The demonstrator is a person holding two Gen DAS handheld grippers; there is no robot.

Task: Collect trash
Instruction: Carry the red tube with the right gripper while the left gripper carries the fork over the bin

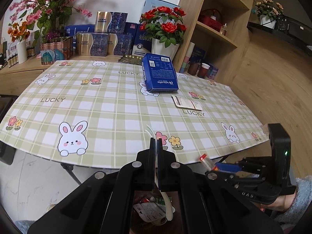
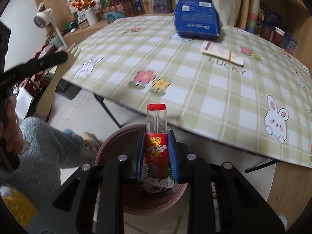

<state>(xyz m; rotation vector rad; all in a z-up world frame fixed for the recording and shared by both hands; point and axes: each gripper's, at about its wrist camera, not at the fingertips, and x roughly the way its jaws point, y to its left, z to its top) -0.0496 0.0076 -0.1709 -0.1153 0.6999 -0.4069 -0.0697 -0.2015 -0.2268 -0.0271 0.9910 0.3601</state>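
Grippers are hanging just off the table's near edge. We are seeing the left gripper clamping a thin white strip, the right gripper squeezing a red-capped clear packet above the pink bin.

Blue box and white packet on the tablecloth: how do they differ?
The blue box is thick and raised, dark blue with white print; the white packet is flat and thin, pale with small text and a coloured stripe. The box is larger and lies farther from the table's near edge; the packet is smaller and nearer. Both rest on the checked tablecloth, untouched by either gripper.
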